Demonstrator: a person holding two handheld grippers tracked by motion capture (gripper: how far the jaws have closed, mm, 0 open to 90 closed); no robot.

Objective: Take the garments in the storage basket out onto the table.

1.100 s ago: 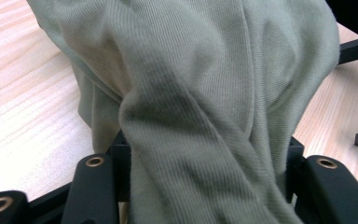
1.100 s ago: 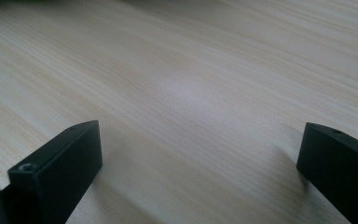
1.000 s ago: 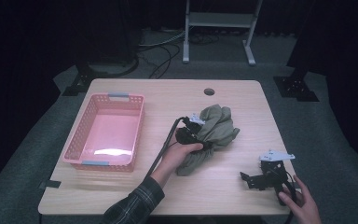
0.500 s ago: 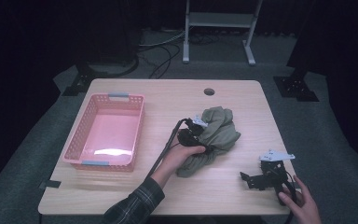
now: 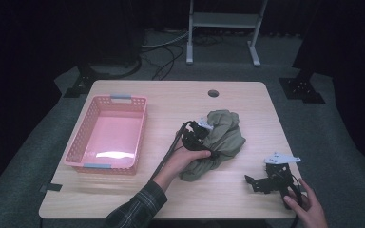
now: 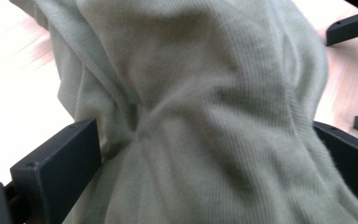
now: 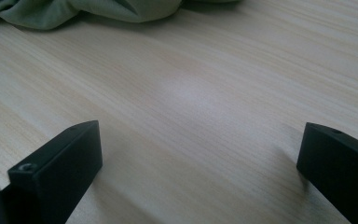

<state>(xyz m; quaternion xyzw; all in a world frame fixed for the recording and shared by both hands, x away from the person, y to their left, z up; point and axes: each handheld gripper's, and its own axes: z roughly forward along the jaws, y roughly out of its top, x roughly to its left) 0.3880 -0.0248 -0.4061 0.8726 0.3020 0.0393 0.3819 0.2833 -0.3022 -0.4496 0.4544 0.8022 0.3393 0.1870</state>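
A crumpled olive-green cloth (image 5: 225,133) lies right of the table's middle. My left gripper (image 5: 208,142), held in a hand with a plaid sleeve, is pushed into the cloth's left side. In the left gripper view its jaws stand wide apart around a thick fold of the cloth (image 6: 205,107). They have just been opening, and the pads do not pinch the fabric. My right gripper (image 5: 253,183) rests on the table near the front right corner, jaws open on bare wood (image 7: 200,140), with the cloth's edge (image 7: 74,11) farther off.
A pink plastic basket (image 5: 119,100) stands on the left half of the light wooden table (image 5: 171,97). A round cable hole (image 5: 213,93) sits near the far edge. Beyond the table are dark floor, cables and a white metal stand (image 5: 223,19).
The cloth heap has settled slightly beside the left hand. Both hands and the basket stay where they were.
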